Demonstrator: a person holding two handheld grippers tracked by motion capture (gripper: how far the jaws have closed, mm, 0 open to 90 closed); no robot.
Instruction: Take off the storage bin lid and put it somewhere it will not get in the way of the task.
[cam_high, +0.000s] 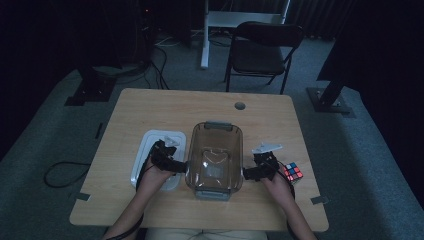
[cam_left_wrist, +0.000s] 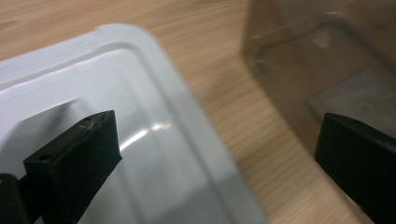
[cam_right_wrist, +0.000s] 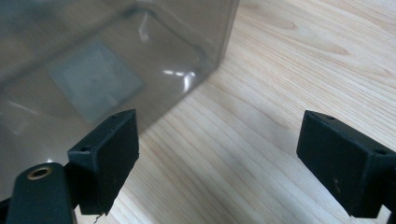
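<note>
**Clear Container Flanked by Two Open Grippers**

A clear, smoke-tinted plastic container (cam_high: 214, 156) is seen standing upright on the wooden table (cam_high: 150, 107), near the front edge and roughly at the middle of its width. The container is rectangular with rounded corners. A grey latch is fitted at the far short end and another at the near short end. A pale rectangular patch, possibly a label, is visible on the container's base (cam_right_wrist: 95, 79); no writing can be read on it, and no brand mark can be made out anywhere.

A white lid (cam_high: 145, 150) is laid flat on the table just beside the container's left wall. In the left gripper view the lid (cam_left_wrist: 93, 79) is shown with a raised rim and a stepped inner panel.

The left gripper (cam_high: 176, 166) is held over the lid, pointing toward the container's left wall. Its jaws are spread wide apart, with nothing between them; one jaw is seen above the lid and the other in front of the container wall (cam_left_wrist: 299, 70).

The right gripper (cam_high: 248, 173) is held at the container's right wall. Its jaws are likewise spread wide and hold nothing; bare table (cam_right_wrist: 289, 60) is seen between them.

A multicoloured puzzle cube (cam_high: 293, 172) is placed on the table just to the right of the right hand (cam_high: 276, 184).
</note>
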